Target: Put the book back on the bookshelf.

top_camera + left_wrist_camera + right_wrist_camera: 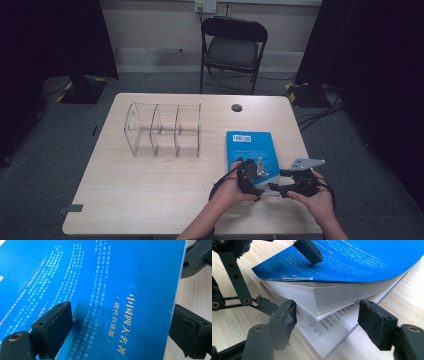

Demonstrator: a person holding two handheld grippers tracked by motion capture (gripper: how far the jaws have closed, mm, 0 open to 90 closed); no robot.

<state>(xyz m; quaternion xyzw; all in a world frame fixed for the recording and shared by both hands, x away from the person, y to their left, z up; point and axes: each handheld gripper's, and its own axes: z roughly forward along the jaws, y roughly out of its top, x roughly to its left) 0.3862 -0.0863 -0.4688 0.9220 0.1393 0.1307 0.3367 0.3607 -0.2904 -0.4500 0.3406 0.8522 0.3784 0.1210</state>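
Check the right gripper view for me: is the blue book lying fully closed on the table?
No, the blue book has its cover and a thick block of pages lifted off the lowest pages, which lie flat on the table.

We take this for a recording studio or lab room. A lone light-wood table (pixel 150 200) stands on grey carpet (pixel 50 150), flanked by black curtains (pixel 55 35) hung from stands whose feet carry yellow-black hazard tape (pixel 295 92). Cables (pixel 320 115) trail across the floor, and a black folding chair (pixel 232 50) waits by the bare wall.
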